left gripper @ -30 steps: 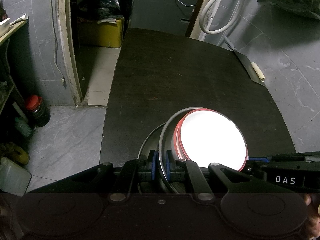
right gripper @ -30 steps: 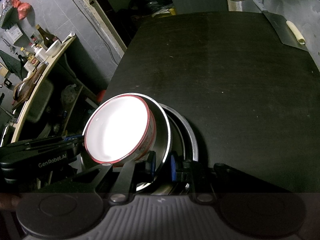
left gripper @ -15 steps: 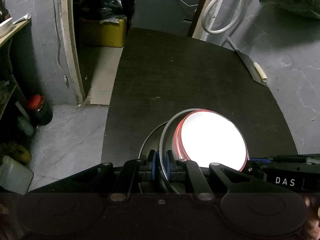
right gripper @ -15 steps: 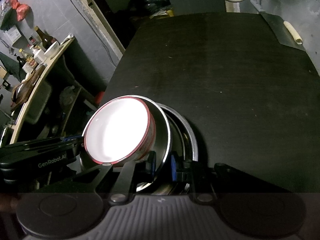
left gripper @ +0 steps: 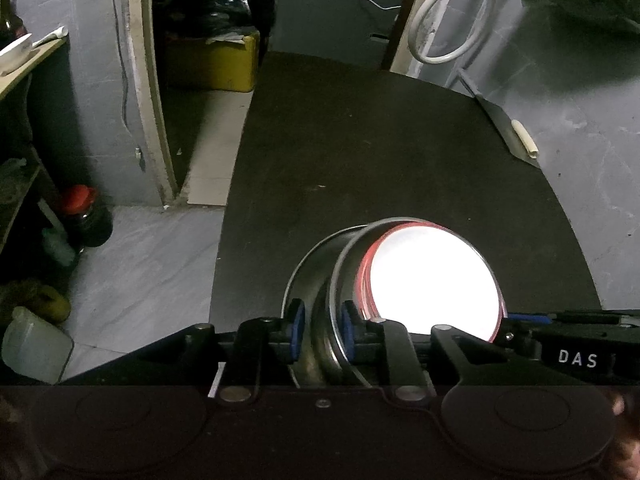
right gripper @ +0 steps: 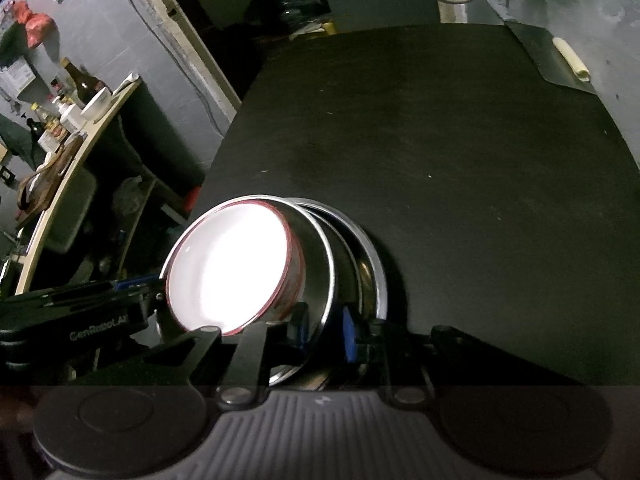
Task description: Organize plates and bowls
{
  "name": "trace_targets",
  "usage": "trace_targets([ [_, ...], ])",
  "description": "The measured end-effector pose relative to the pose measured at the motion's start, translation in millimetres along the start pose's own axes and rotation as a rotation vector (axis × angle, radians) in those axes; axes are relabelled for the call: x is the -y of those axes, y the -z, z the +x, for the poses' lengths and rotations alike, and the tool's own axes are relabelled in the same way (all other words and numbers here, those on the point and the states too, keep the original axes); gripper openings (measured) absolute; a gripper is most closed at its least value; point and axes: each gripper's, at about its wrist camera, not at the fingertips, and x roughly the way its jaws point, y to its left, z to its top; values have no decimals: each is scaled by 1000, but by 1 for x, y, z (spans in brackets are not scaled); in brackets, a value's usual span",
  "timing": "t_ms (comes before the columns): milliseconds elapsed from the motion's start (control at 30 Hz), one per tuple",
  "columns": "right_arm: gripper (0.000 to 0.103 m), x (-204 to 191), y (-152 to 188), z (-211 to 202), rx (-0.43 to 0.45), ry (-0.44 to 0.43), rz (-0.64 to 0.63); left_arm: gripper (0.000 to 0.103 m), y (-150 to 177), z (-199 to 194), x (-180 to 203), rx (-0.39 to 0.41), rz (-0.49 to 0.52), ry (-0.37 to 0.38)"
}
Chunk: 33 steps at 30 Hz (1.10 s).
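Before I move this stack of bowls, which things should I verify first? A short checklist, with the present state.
1. Left tongs straddle the steel bowl rim: ok.
2. Right tongs straddle the same rim: ok.
3. Both grips firm: cannot tell.
4. White bowl nested inside the steel bowl: ok.
5. Knife lies well away from the stack: ok.

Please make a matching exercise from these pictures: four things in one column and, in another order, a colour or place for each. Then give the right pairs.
Things:
1. bowl inside the steel bowl
2. cleaver
3. crate
4. jar lid

Descriptions:
a. yellow, in the doorway
b. white with a red rim
c. red, on the floor
d. at the far right edge of the black table

Pairs: 1-b, 2-d, 3-a, 4-c
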Motion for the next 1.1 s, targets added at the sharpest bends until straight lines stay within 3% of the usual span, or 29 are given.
trace_targets([
  [300,24,0,8,-7,32,28,11,28,3,-5,2,4,13,1],
  [367,32,0,10,-9,44,46,11,44,3,-8,2,22,16,-21],
  [500,51,6,14,-13,64,59,28,63,4,-16,-2,57,10,-45],
  [633,59,9,19,-19,85,65,29,87,7,-24,-4,93,-15,-70],
  [733,77,7,21,-24,104,99,15,99,11,-31,-4,126,-29,-72],
  [867,96,8,22,-32,125,117,9,102,16,-36,-2,149,-41,-115],
  [1100,102,3,24,-43,154,129,-18,102,20,-44,-4,155,-65,-154],
])
